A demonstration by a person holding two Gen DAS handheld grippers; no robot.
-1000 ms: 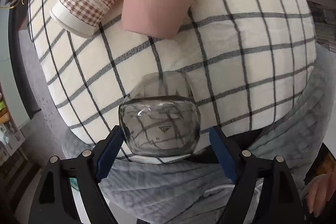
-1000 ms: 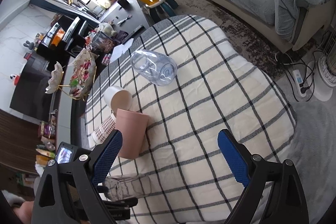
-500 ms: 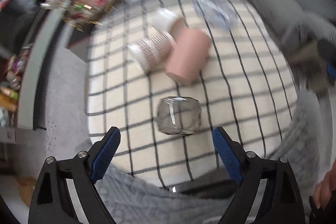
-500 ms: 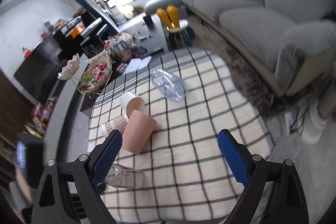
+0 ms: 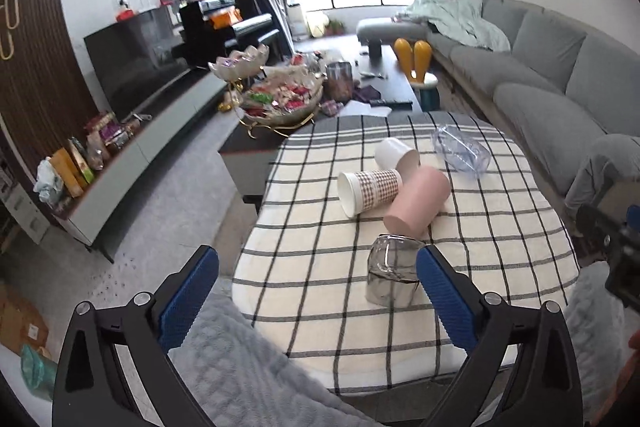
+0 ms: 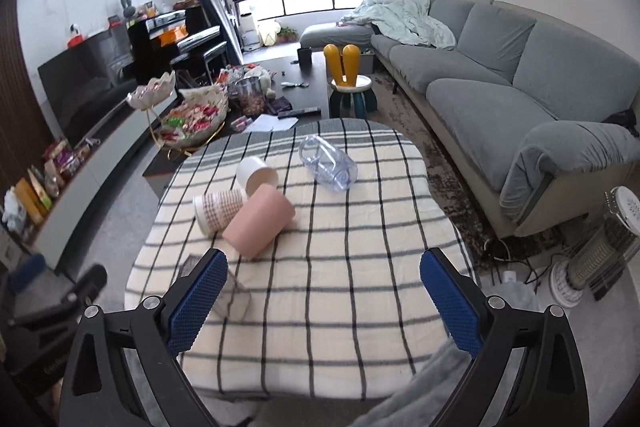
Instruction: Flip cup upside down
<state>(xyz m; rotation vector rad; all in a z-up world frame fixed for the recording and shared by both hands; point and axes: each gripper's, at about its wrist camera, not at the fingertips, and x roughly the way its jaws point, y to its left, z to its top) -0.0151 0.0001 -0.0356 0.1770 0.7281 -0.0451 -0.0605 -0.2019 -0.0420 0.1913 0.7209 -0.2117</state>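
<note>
Jaws: both grippers, left (image 5: 318, 293) and right (image 6: 323, 297), spread wide, holding nothing.
Glass (image 5: 393, 275): stands mouth-down on the checked table (image 5: 500, 247), near its front edge, apart from both grippers.
Pink cup (image 5: 417, 203): on its side just behind the glass.
Checked cup (image 5: 368, 191): lying against the pink one.
White cup (image 5: 397, 155): lying behind them.
Clear jug (image 5: 460, 151): on its side, farther back.

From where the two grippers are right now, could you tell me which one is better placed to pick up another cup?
Probably the right gripper. Its open jaws face the pink cup, lying just ahead of them. The left gripper, also open, sits nearer the grey glass, which stands by its right jaw.
</note>
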